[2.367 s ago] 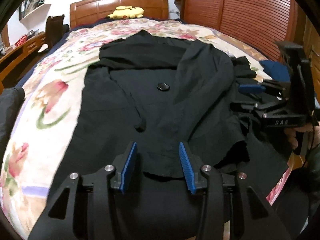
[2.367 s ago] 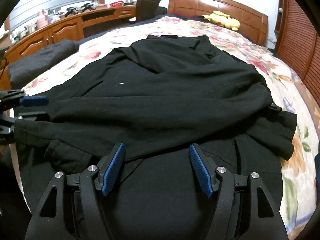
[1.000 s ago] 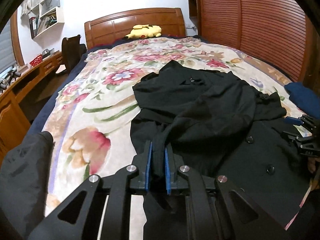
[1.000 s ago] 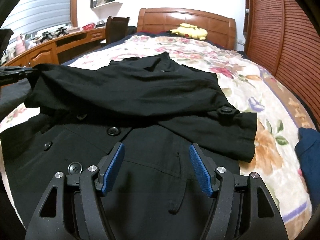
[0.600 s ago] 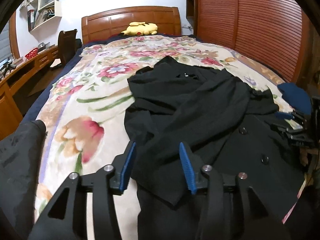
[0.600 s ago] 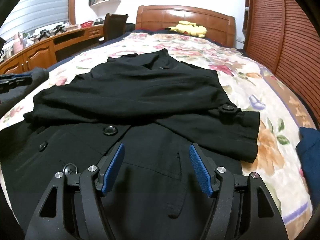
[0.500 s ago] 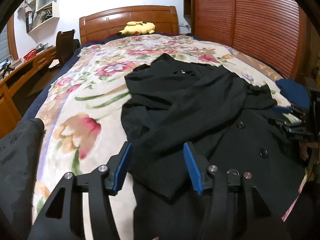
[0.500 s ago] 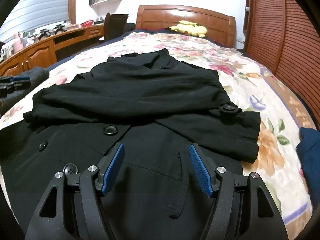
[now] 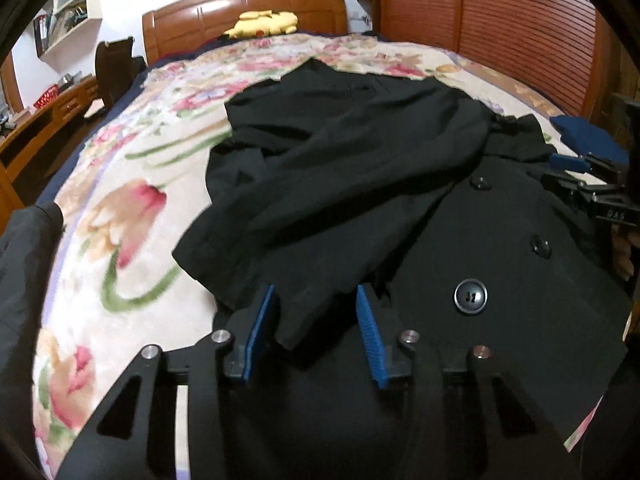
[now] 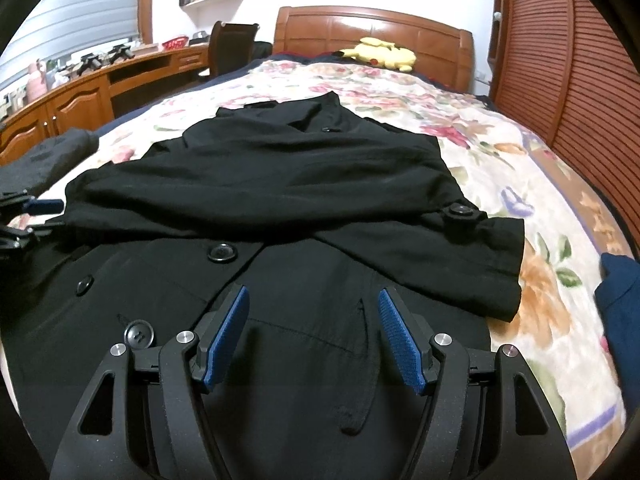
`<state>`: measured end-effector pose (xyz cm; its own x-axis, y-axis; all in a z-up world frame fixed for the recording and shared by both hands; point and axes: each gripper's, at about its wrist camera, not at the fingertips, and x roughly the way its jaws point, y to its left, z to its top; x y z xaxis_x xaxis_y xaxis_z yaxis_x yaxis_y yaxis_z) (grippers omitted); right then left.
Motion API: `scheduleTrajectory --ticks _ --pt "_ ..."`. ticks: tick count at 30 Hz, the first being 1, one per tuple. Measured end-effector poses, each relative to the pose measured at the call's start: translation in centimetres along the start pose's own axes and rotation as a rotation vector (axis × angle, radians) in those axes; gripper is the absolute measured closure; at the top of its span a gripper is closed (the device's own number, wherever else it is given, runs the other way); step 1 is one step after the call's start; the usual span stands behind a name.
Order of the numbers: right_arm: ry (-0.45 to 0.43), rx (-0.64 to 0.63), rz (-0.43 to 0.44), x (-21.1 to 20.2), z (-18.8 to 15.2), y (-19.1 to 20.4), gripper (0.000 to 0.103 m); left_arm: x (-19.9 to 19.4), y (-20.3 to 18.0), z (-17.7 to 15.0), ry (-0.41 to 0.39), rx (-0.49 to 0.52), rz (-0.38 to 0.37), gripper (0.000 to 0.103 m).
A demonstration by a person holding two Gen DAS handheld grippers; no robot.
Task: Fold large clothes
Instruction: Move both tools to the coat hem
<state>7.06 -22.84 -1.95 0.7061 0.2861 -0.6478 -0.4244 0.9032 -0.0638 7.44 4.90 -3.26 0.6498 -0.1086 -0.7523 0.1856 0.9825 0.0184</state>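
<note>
a: black cloth fills the near ground in both wrist views — a black coat point(image 10: 280, 208) laid flat on the bed, buttons up.

b: and the grippers?

a: the left gripper point(image 9: 316, 330) sits over the coat's left edge. its blue pads point(image 9: 260, 332) stand apart but are drawing together, with a sleeve cuff point(image 9: 308, 312) lying between them; the pads are not pressing on it. the right gripper point(image 10: 314, 340) hangs over the lower front panel with its jaws spread wide, nothing clasped, a pocket flap point(image 10: 360, 364) below the gap.

b: what sits just past the fingers?

a: in the left view a large button point(image 9: 471, 296) just right of the pads, two smaller ones beyond it. both sleeves are folded across the chest; the right cuff point(image 10: 480, 256) carries a buttoned tab and reaches the coat's right edge.

b: where is the coat on the bed?

a: on the floral blanket point(image 9: 132, 216), collar toward the headboard, hem at the foot end nearest the cameras. a dark blue garment point(image 10: 620, 304) lies just off its right side, a grey-black one point(image 9: 24, 280) off its left.

b: farther back?

a: a yellow plush toy point(image 10: 380, 54) against the wooden headboard point(image 10: 360, 28), a wooden desk point(image 10: 80, 92) with a chair along the left wall, slatted wooden doors point(image 9: 520, 32) on the right.
</note>
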Motion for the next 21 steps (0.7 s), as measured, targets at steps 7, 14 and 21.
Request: scheduleTrajectory --ticks 7,14,21 --pt "0.005 -0.001 0.004 0.1 -0.1 0.0 0.034 -0.6 -0.6 -0.7 -0.004 0.032 0.012 0.099" --pt "0.009 -0.004 0.001 0.2 -0.1 0.1 0.034 -2.8 -0.9 -1.4 -0.038 0.020 0.012 0.091" --pt "-0.009 -0.001 -0.003 -0.3 0.0 -0.1 0.034 -6.3 -0.1 -2.3 -0.138 -0.027 0.022 0.070"
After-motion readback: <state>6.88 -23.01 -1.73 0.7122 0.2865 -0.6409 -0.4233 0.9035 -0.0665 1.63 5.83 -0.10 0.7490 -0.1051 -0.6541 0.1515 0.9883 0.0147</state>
